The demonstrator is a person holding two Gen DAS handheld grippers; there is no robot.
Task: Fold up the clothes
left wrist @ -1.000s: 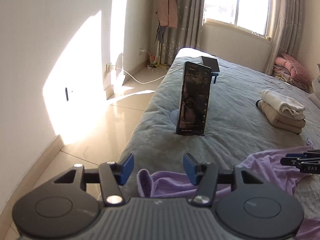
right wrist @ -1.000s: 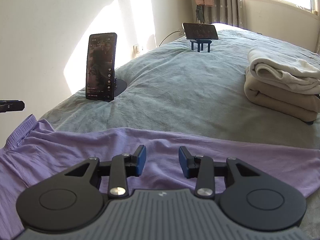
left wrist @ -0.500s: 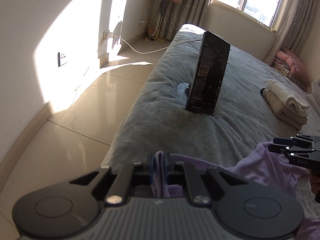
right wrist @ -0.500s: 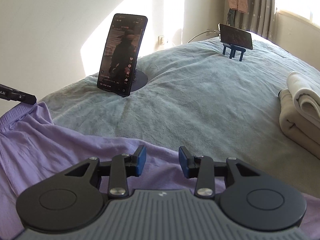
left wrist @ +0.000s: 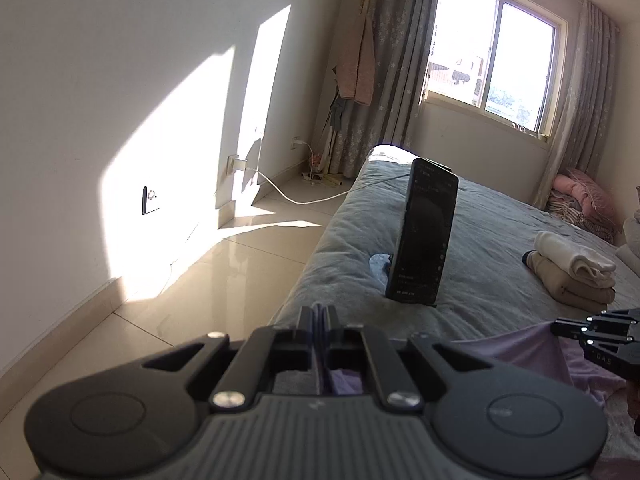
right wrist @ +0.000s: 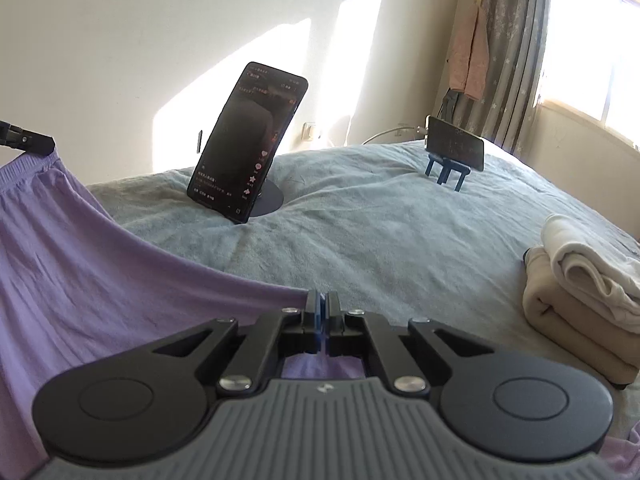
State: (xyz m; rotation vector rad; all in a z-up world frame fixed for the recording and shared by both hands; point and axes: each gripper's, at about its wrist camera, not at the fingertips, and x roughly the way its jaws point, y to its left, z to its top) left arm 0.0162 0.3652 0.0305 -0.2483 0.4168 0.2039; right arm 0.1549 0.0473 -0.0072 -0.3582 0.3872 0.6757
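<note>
Both hand-held grippers, left and right, pinch the purple garment (lifted between them); phone ahead on bed

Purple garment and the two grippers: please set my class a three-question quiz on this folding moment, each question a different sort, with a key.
1. True or false: the left gripper and the right gripper are each shut on the purple garment.
2. Multiple choice: the upright phone on the bed rests on
A. a round dark stand
B. the folded clothes
C. a pillow
3. Fill in: the stack of folded clothes has a ______ piece on top of beige ones.

Key: 1 true; 2 A; 3 white.
</note>
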